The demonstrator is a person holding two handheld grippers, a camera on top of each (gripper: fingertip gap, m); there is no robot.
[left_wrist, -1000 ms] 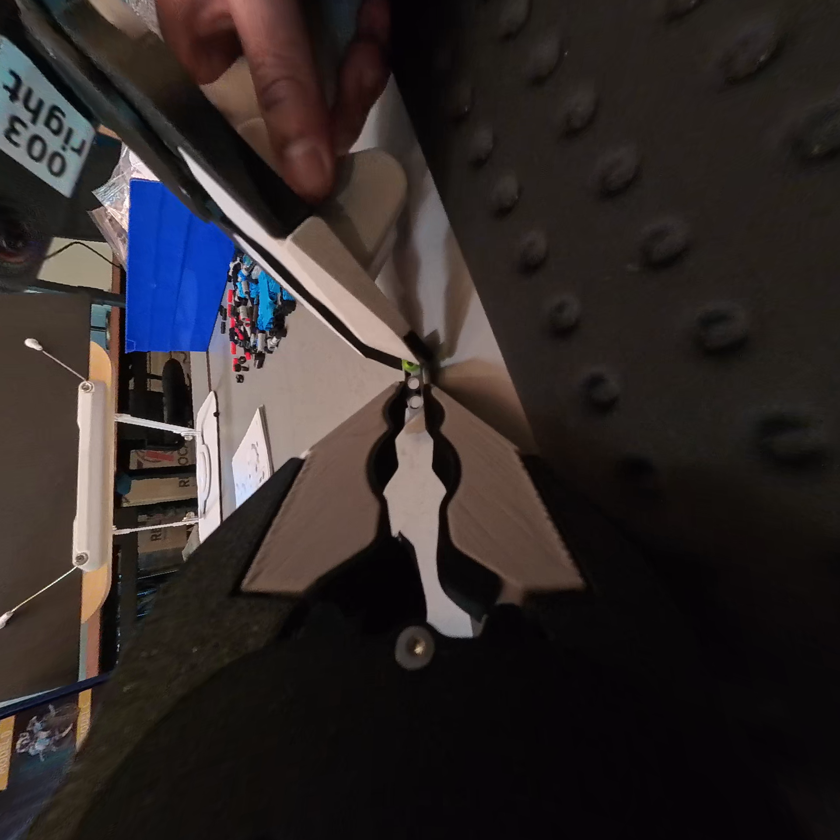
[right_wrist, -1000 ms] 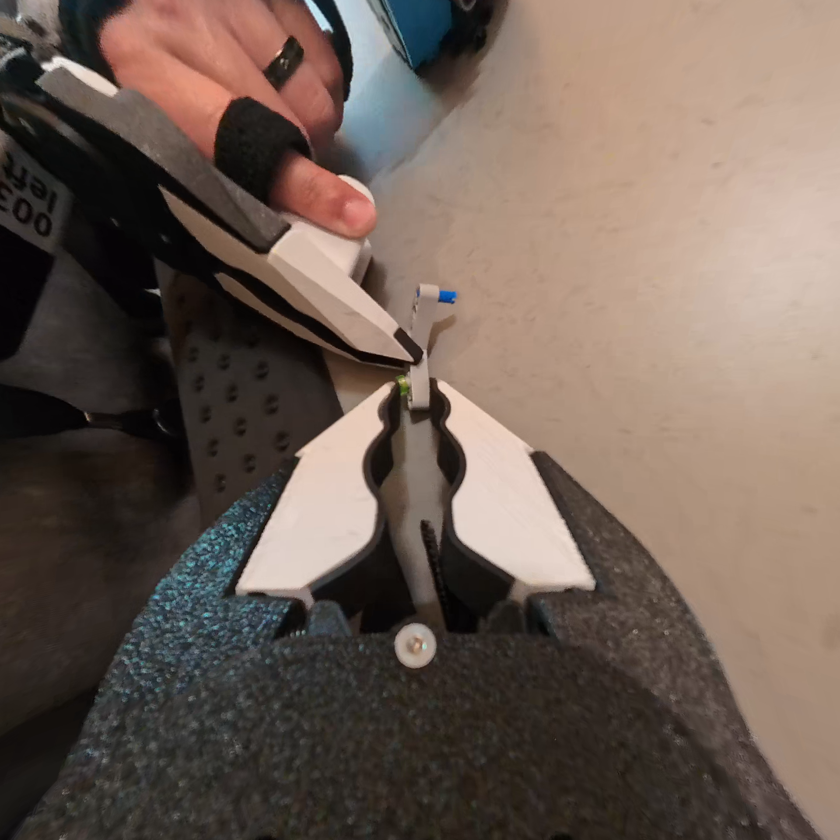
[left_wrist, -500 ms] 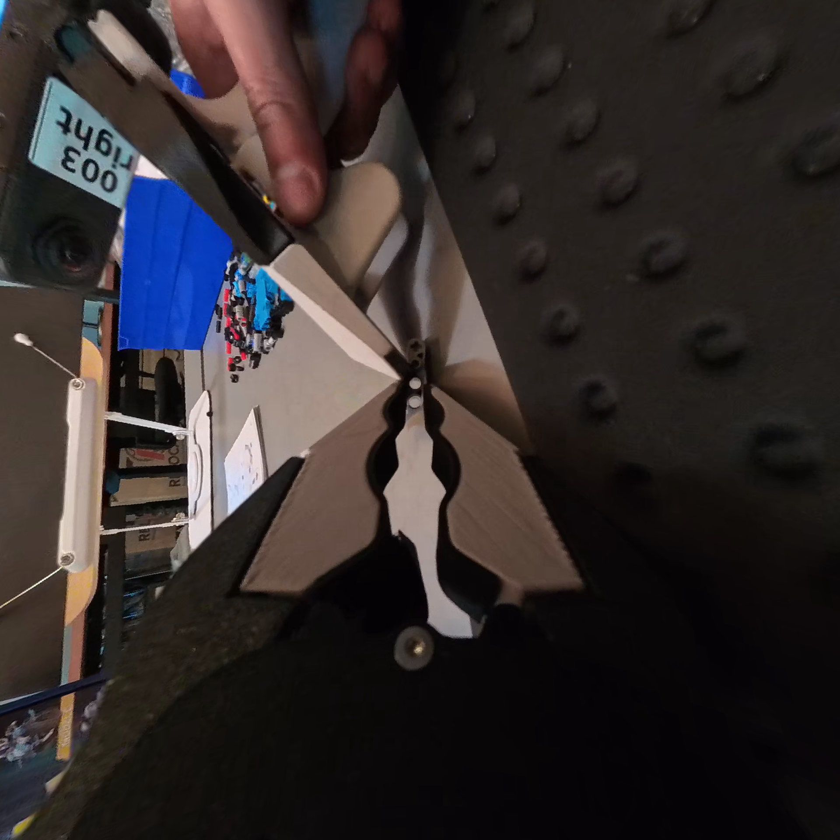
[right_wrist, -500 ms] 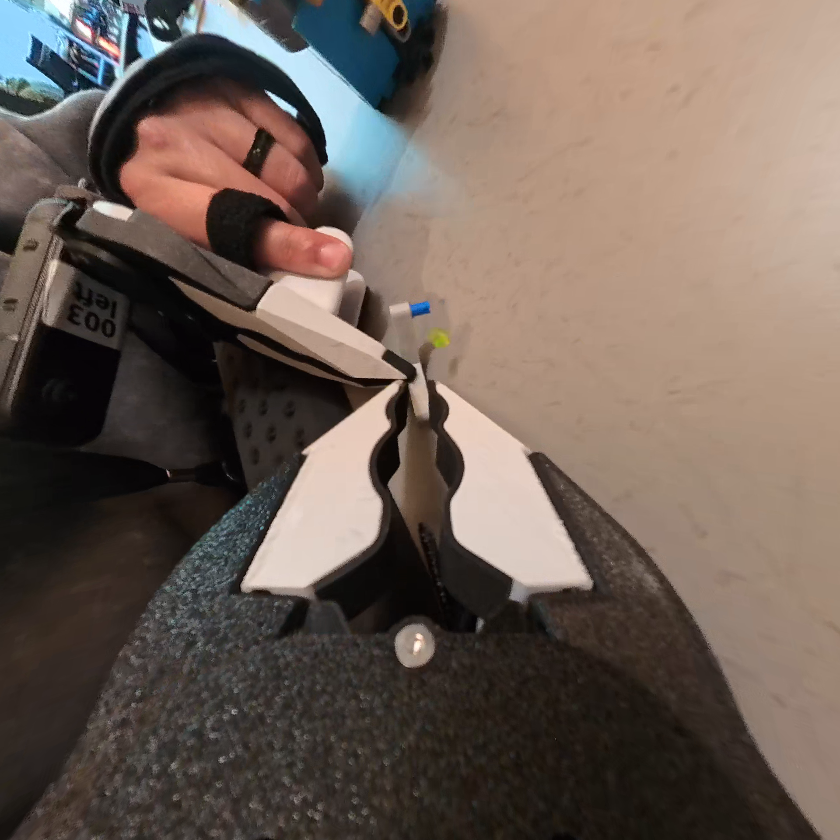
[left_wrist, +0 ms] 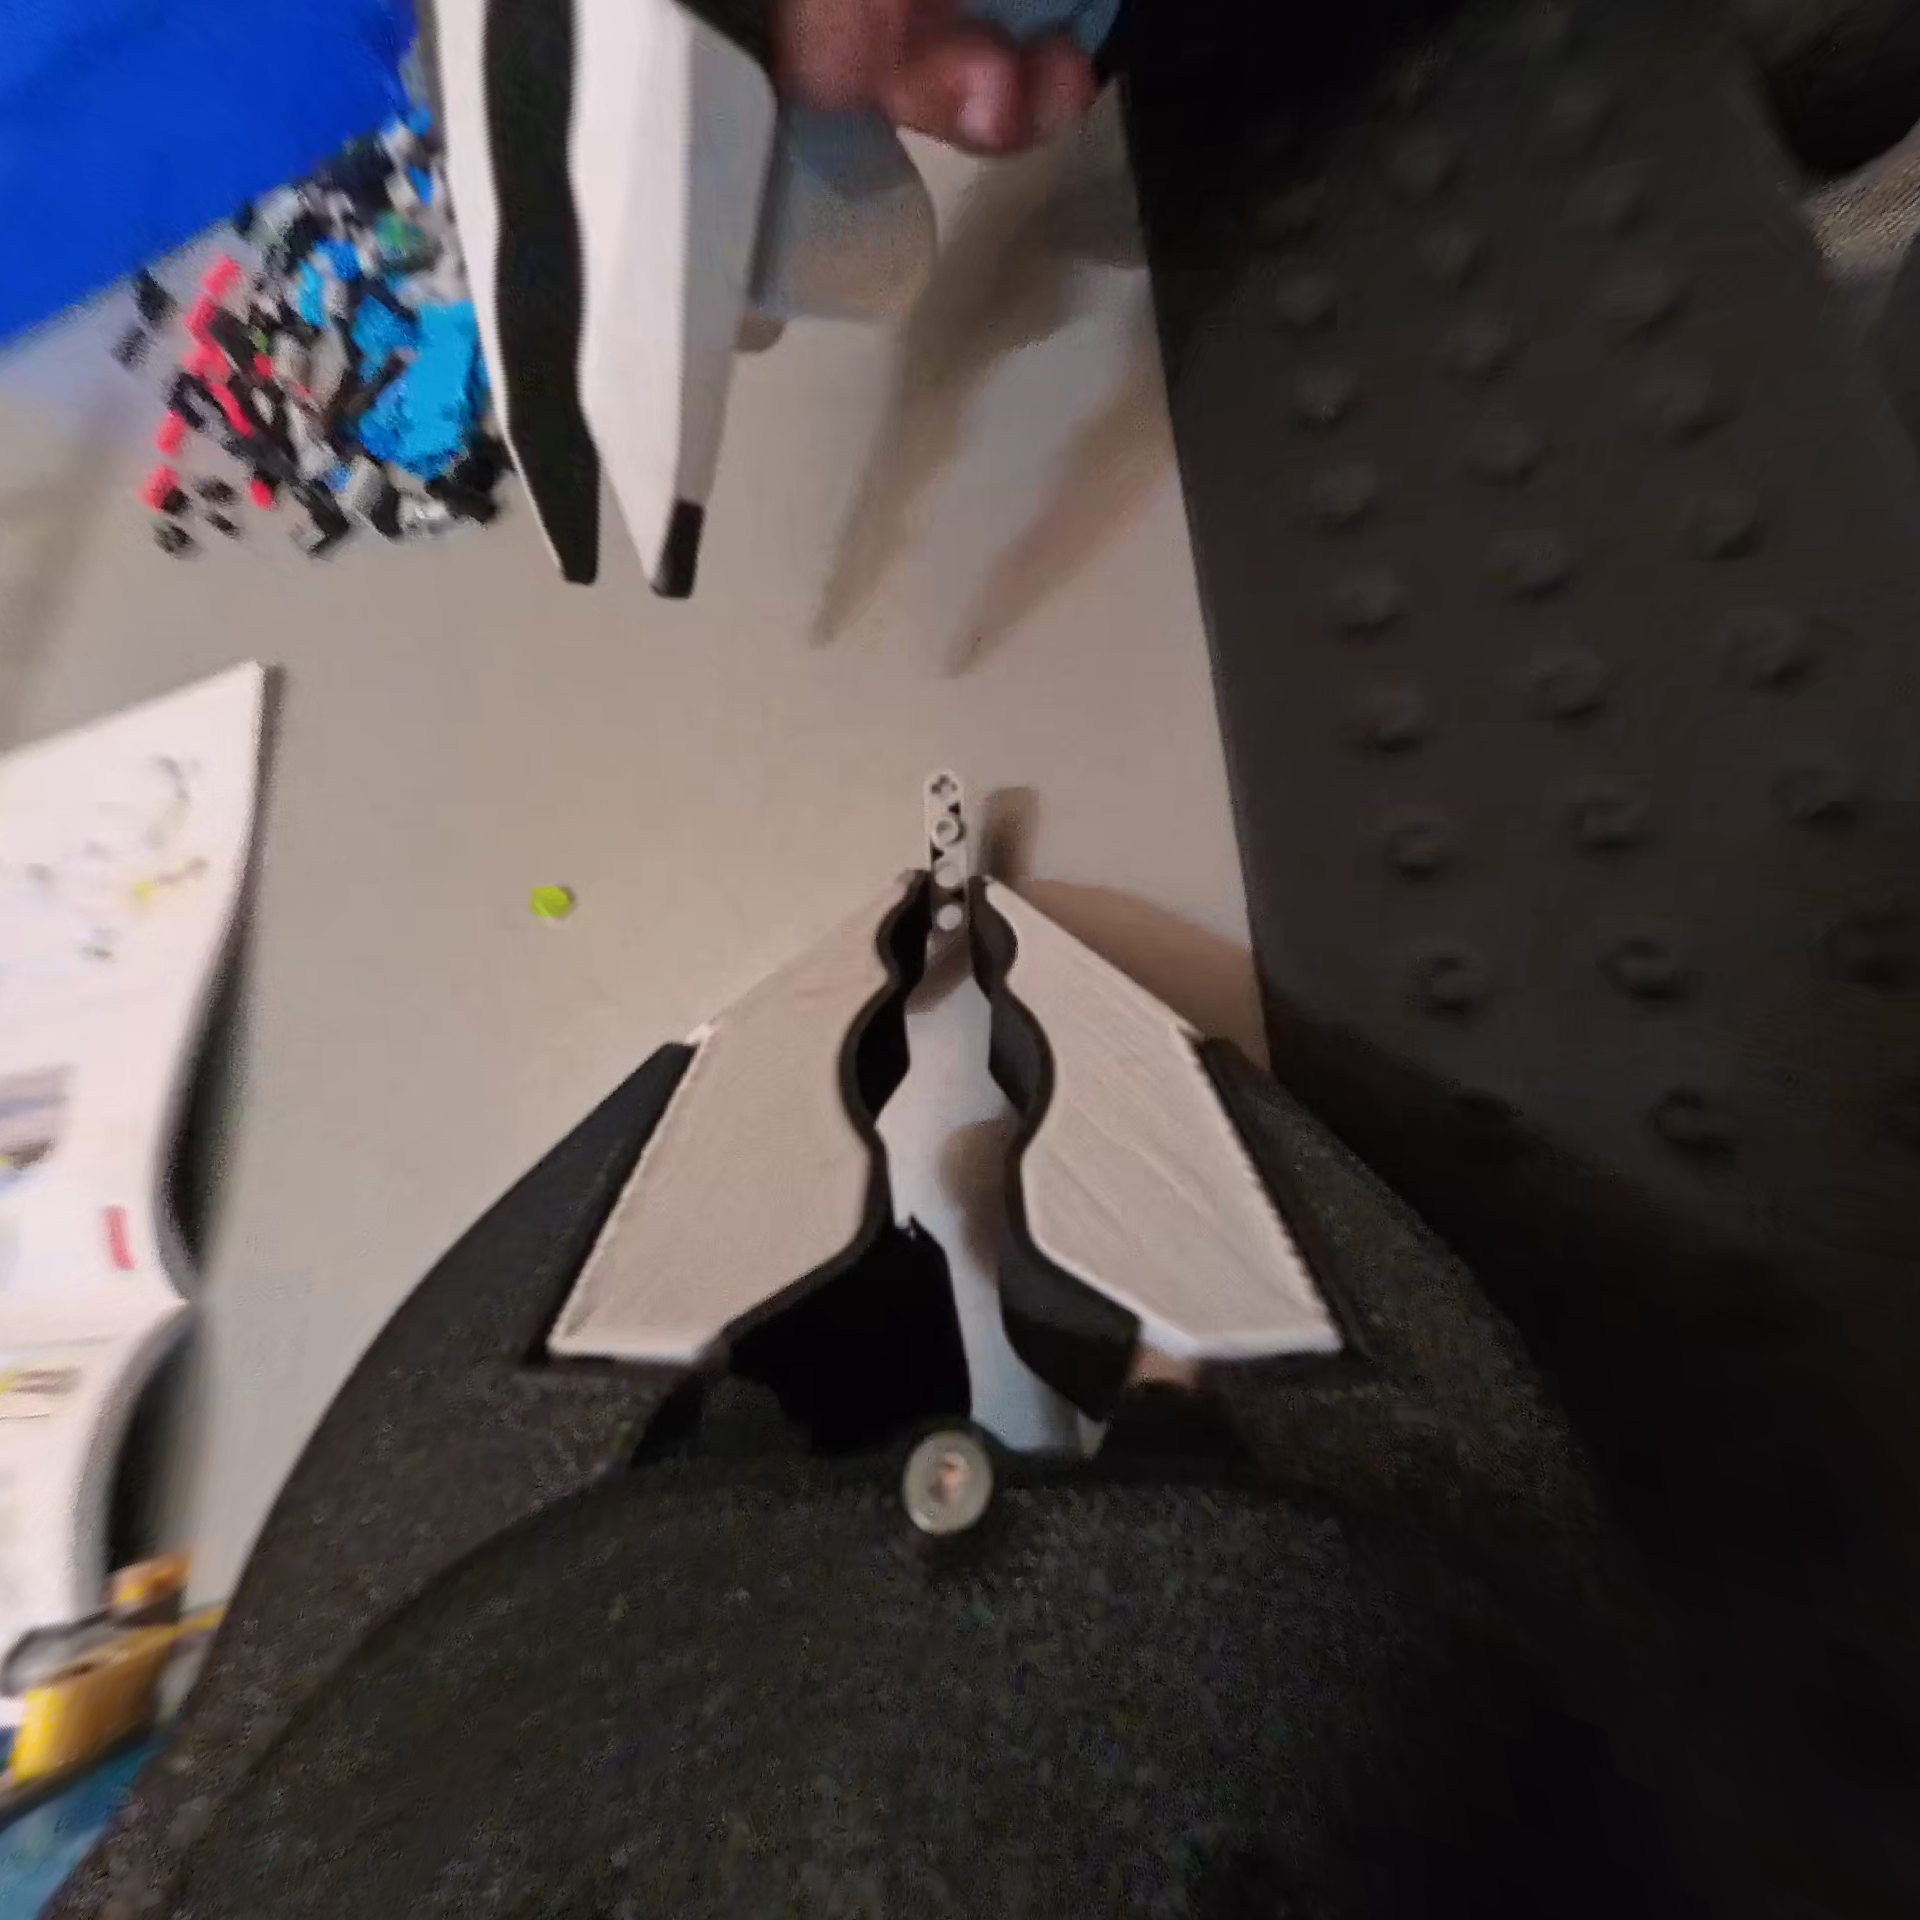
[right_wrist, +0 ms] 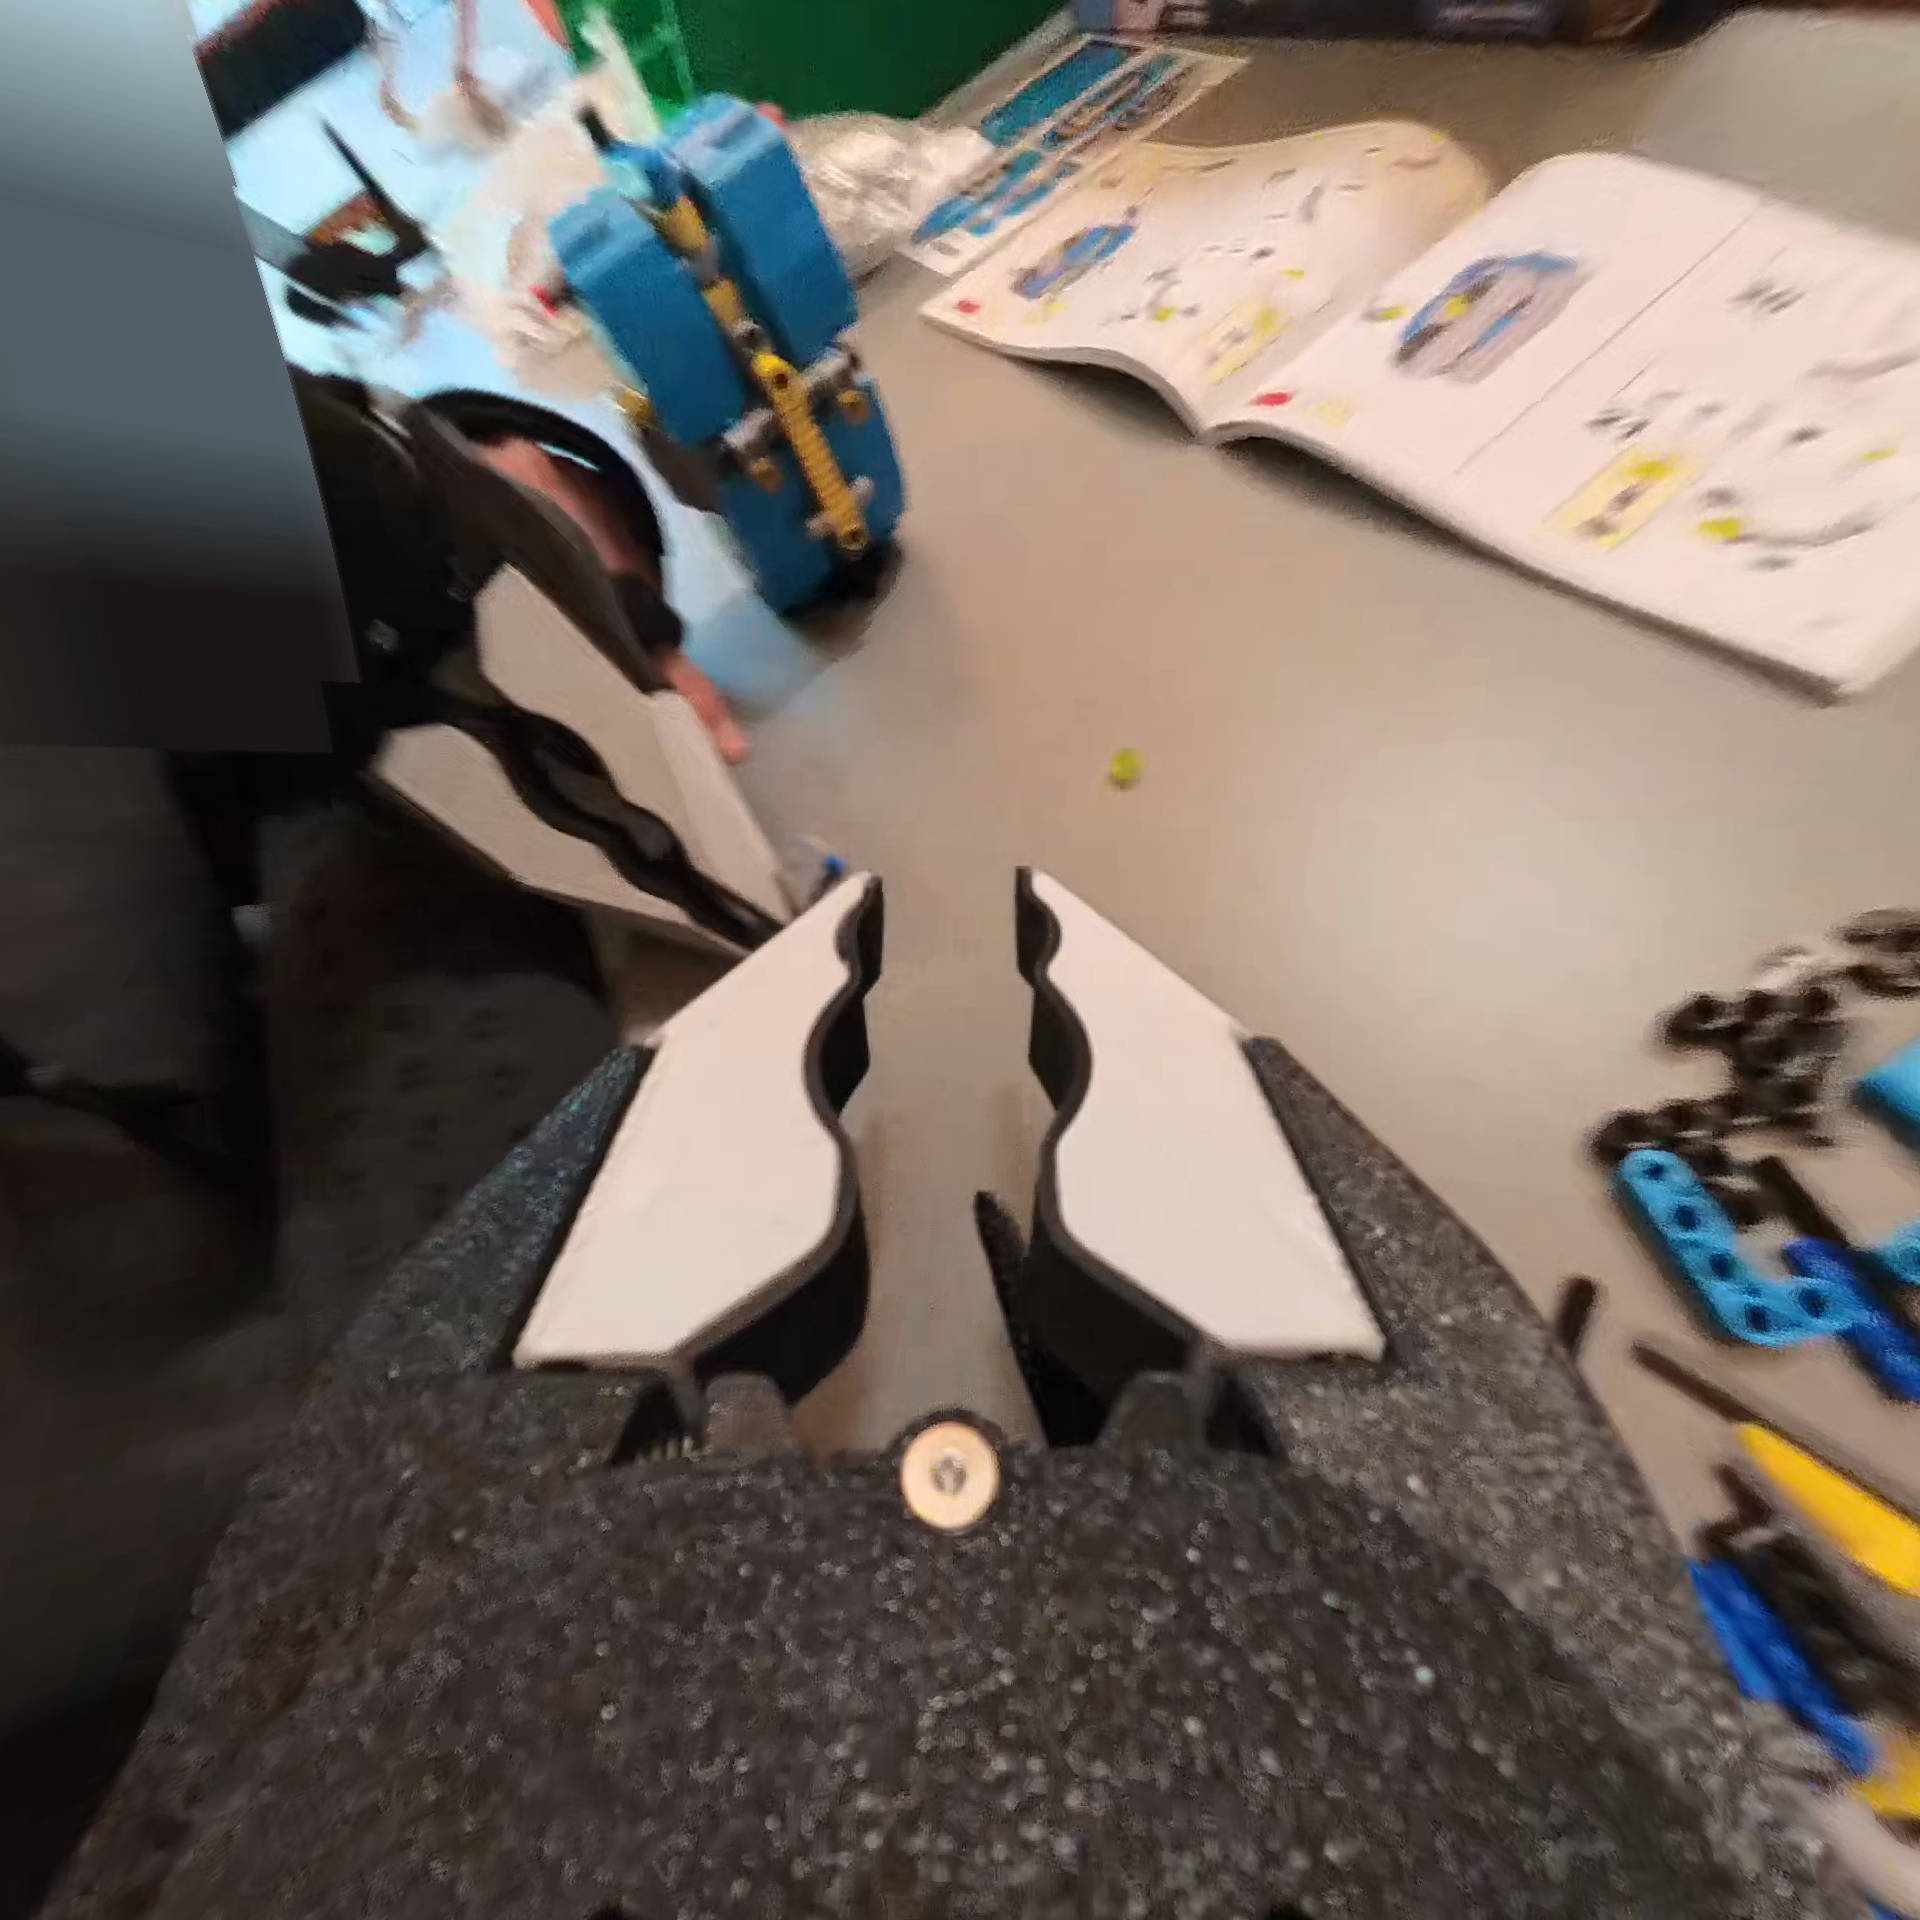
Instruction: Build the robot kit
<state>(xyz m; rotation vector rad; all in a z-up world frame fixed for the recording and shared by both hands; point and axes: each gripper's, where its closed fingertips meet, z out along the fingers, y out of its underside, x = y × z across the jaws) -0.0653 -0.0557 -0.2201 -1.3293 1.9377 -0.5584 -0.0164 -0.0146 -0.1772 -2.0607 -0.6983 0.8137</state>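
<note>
- While the left tongs (left_wrist: 948, 891) pinch a thin grey beam (left_wrist: 945, 831) by one end, it could twist loose.
- Beyond that beam, a lime stud (right_wrist: 1123, 768) lies loose on the desk (right_wrist: 1351, 831); the spread, empty right tongs (right_wrist: 948, 904) could knock it.

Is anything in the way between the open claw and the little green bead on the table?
Nothing visible. The right claw is open, and only bare grey table lies between it and the green bead.

— What do the grippers look like?
— The left gripper (left_wrist: 948, 902) and right gripper (right_wrist: 948, 904) both have white fingers (right_wrist: 727, 1164) edged with wavy black pads, speckled black bodies, and a silver screw (right_wrist: 950, 1473) at six o'clock.
</note>
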